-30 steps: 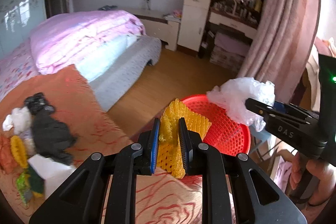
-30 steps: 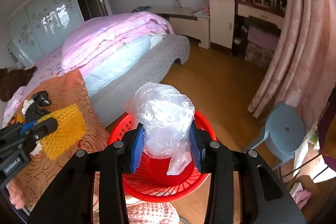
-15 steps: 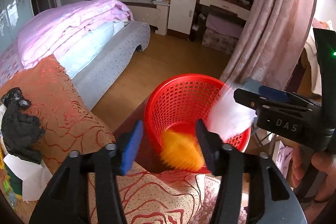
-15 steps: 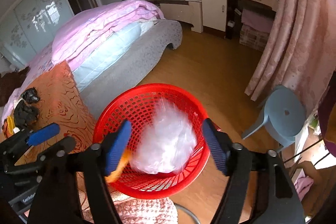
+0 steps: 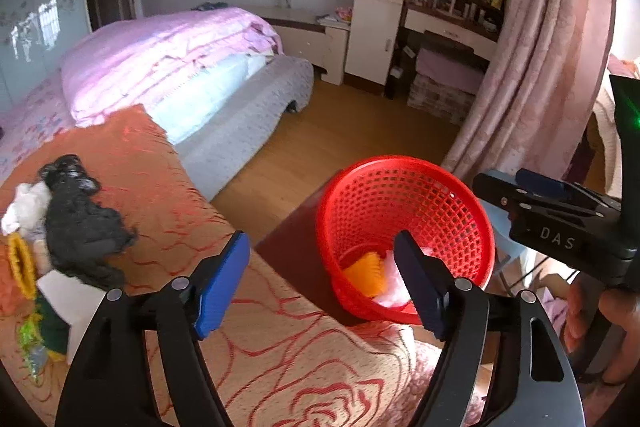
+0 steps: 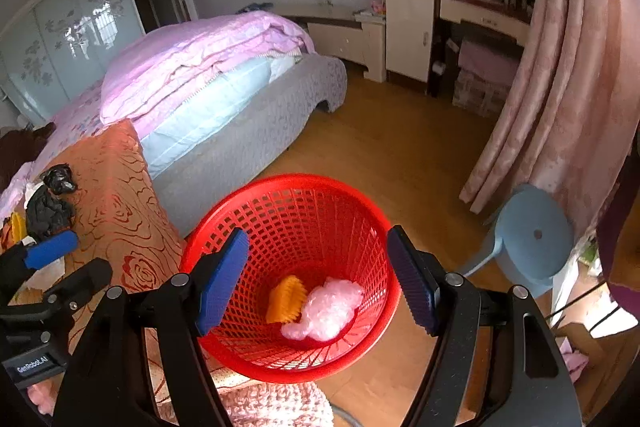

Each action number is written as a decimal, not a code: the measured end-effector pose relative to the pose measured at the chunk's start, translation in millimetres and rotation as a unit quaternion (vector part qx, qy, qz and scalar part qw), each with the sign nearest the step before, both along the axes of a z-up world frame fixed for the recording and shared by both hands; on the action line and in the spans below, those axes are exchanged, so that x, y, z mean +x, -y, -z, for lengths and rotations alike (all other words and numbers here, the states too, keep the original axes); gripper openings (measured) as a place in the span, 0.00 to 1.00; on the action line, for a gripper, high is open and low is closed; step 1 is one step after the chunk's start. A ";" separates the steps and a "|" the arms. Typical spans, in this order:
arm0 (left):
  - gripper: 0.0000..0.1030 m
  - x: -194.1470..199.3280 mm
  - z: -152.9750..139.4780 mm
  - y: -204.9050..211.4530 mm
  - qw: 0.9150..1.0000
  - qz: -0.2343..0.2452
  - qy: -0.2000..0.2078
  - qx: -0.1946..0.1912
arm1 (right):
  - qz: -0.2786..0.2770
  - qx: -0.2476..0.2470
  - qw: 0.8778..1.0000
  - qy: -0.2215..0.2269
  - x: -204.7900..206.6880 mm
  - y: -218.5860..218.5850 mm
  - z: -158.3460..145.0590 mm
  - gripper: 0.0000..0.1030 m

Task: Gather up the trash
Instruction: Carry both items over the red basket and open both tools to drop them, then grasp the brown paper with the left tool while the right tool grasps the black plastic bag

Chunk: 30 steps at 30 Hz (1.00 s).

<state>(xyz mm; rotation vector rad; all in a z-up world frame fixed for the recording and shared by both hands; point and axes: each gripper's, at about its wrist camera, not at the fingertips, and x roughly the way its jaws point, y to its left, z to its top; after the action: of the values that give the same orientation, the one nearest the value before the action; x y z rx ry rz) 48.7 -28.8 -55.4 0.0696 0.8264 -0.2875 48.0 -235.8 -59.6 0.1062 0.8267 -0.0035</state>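
Observation:
A red mesh basket [image 6: 256, 203] stands beside the bed and also shows in the left wrist view [image 5: 472, 211]. At its bottom lie a yellow foam net [image 6: 286, 299] and a crumpled clear plastic bag [image 6: 328, 311]; both also show in the left wrist view, net [image 5: 362, 273] and bag [image 5: 392, 287]. My right gripper [image 6: 318, 281] is open and empty above the basket. My left gripper [image 5: 322, 285] is open and empty at the basket's left edge. More trash [image 5: 76, 227] lies on the orange blanket: black bags, white paper, yellow and green bits.
The orange rose-patterned blanket [image 5: 168, 187] covers the bed's near end. A blue stool [image 6: 532, 239] stands right of the basket. Pink curtains [image 6: 568, 67] hang at right. A dresser and vanity [image 5: 420, 15] stand at the far wall across wooden floor.
Both grippers opened over the basket. The yellow foam net and the plastic bag dropped from them and now lie at the basket's bottom.

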 end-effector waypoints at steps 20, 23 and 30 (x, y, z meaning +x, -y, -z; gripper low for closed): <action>0.71 -28.1 -46.1 -121.9 0.983 -0.165 0.067 0.043 | -0.046 -0.013 0.998 0.040 -20.5 -38.3 -17.0 0.73; 0.72 -29.6 -56.7 -150.8 0.975 -0.202 0.077 0.044 | -0.050 -0.011 0.998 0.039 -20.5 -40.4 -17.0 0.73; 0.74 -27.0 -65.7 -238.0 0.952 -0.293 0.079 0.046 | -0.057 -0.009 0.998 0.037 -21.5 -47.2 -14.2 0.75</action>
<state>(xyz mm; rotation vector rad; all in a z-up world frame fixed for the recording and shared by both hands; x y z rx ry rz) 21.7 209.2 10.3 -0.0658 0.6671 0.3153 26.5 -188.7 -45.4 0.0418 0.7585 0.1000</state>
